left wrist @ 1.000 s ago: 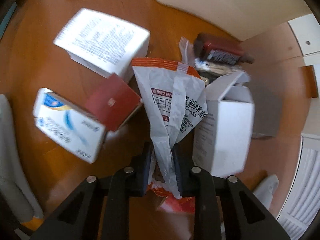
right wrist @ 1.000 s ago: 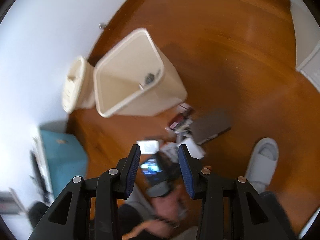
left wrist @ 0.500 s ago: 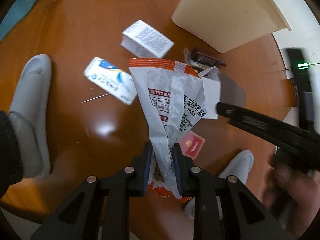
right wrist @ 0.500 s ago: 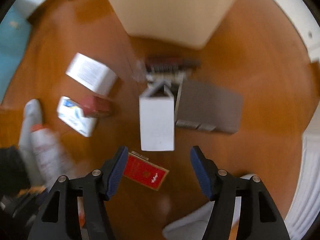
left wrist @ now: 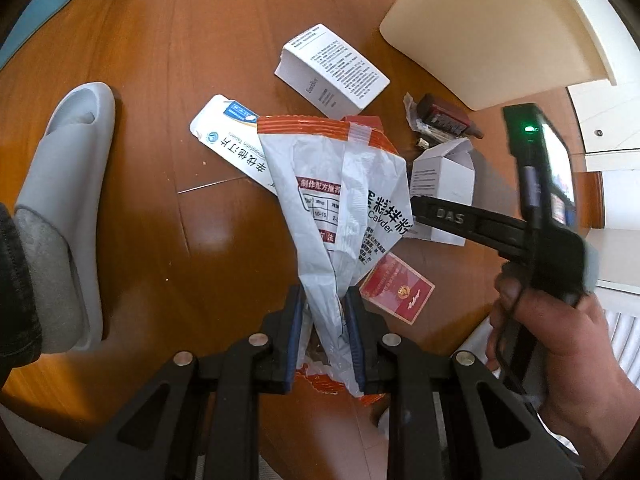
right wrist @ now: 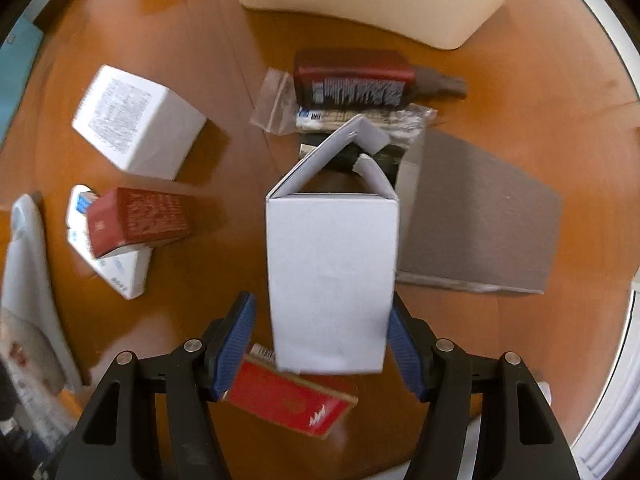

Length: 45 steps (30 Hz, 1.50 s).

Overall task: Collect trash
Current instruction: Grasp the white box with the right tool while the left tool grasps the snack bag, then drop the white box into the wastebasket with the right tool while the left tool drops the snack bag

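Since a second earlier the right gripper (right wrist: 322, 344) had swung off its view of the bin's mouth and dropped over the litter, its jaws spreading on the way; the left gripper (left wrist: 324, 336) had lifted a little, with more floor showing round it.

That left gripper was clamped on the crumpled snack bag (left wrist: 340, 208), which stood up between its blue pads well clear of the wooden floor (left wrist: 160, 200). The right gripper pointed about straight down, jaws apart and astride the near end of the open white carton (right wrist: 332, 280); the pads looked just off its sides, not pressing. A red packet (right wrist: 288, 398) lay under that end, near the left pad.

By my reading, one piece was in hand and the second pickup was beginning. The next move would call for lowering slightly, closing on the carton's walls alone, and keeping the red packet out of the bite. The cream bin (right wrist: 360, 0) stood at the far side, just beyond the pile. In the left view the person's hand (left wrist: 560, 352) gripped the right tool at the right edge.
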Each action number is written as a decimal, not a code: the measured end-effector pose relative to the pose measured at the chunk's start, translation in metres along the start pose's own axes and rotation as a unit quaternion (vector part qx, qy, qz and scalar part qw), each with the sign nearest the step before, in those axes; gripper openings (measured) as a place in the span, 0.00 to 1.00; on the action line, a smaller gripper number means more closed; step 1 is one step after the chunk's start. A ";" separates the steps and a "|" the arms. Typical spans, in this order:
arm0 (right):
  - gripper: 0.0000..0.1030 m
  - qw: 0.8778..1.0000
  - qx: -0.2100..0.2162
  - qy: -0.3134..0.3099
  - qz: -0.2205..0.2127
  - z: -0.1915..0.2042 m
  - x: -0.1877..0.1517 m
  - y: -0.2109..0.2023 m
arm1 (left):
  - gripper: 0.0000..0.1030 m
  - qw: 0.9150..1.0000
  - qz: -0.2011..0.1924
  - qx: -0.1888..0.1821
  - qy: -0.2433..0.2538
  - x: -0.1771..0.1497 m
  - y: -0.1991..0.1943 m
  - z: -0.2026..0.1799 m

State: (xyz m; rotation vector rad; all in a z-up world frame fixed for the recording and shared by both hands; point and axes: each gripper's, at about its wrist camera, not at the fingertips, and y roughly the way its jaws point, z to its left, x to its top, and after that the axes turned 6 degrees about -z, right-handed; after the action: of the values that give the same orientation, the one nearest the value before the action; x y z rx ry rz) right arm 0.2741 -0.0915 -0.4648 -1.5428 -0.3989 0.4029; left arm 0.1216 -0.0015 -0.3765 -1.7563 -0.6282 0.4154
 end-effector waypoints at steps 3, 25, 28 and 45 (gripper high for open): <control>0.53 1.000 -0.014 0.002 0.013 -0.001 0.002 0.014 | 0.20 1.000 0.000 0.004 -0.002 0.002 -0.001 0.002; 0.52 0.994 0.049 -0.033 -0.092 -0.055 0.180 -0.305 | 0.20 0.999 -0.033 -0.021 -0.014 0.014 -0.031 -0.004; 0.52 0.997 -0.036 -0.061 -0.036 -0.058 0.236 -0.237 | 0.20 0.999 -0.032 -0.020 -0.025 0.020 -0.028 -0.002; 0.59 0.998 -0.020 0.018 -0.052 -0.065 0.252 -0.195 | 0.20 0.994 -0.100 -0.040 -0.005 0.051 -0.066 -0.018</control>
State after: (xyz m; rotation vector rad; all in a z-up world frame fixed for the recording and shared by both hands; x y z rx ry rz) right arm 0.5255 -0.0231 -0.2704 -1.5586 -0.4594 0.2860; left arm 0.1593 0.0281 -0.3063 -1.7481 -0.8287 0.2631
